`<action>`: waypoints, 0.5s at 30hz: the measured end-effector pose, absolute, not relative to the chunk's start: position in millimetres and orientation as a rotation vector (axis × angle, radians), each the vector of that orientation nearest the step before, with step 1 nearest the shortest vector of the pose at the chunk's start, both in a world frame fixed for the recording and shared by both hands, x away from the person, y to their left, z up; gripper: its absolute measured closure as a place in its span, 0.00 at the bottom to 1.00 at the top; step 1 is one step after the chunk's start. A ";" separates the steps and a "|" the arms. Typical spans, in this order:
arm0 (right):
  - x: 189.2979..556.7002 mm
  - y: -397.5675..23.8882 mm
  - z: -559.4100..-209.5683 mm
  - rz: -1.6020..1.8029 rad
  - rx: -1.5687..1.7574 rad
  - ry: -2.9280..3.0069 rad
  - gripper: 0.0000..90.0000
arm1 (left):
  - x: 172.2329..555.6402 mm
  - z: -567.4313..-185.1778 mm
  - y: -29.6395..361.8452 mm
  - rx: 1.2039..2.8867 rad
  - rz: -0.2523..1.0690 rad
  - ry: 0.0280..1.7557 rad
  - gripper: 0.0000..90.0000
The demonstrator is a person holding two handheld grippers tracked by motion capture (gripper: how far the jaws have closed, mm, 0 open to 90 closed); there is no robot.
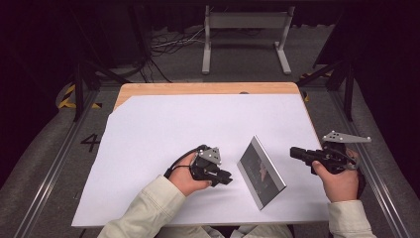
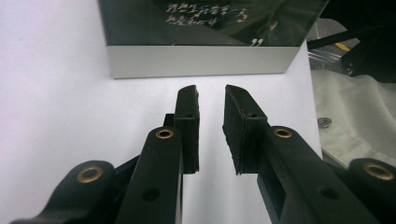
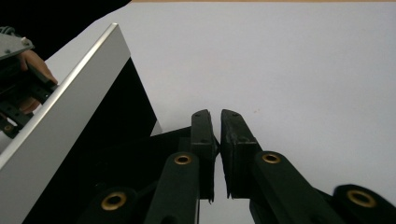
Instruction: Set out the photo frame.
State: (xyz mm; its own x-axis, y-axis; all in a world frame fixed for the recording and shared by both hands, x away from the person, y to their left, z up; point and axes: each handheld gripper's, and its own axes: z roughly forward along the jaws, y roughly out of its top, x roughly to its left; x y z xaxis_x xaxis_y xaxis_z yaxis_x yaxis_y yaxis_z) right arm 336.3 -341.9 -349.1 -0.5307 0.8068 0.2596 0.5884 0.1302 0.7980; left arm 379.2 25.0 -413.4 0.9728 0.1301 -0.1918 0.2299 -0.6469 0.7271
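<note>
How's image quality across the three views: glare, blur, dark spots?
High view: sharp, table evenly lit, surroundings dark. Left gripper view: near jaws soft, the picture frame crisp, its glass reflective, white sheet slightly blown out. Right gripper view: frame's back nearly black, its metal edge bright, jaws slightly soft.

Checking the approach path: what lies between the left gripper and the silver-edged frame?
Nothing: in the left gripper view, bare white sheet separates the left gripper from the frame.
</note>
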 end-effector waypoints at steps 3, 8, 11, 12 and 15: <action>334.6 -338.4 -344.4 1.345 1.374 2.190 0.92 | 382.5 -410.9 31.6 2.273 -0.147 0.275 0.83; 332.5 -332.4 -338.2 1.328 1.390 2.224 0.91 | 386.8 -409.6 41.7 2.258 -0.139 0.320 0.82; 331.5 -327.6 -335.0 1.325 1.412 2.248 0.91 | 387.5 -409.9 43.1 2.261 -0.138 0.330 0.82; 331.2 -326.3 -334.0 1.326 1.421 2.257 0.91 | 387.6 -409.6 43.5 2.259 -0.135 0.331 0.82; 331.4 -322.8 -329.6 1.322 1.440 2.278 0.90 | 387.7 -407.9 45.3 2.257 -0.134 0.335 0.82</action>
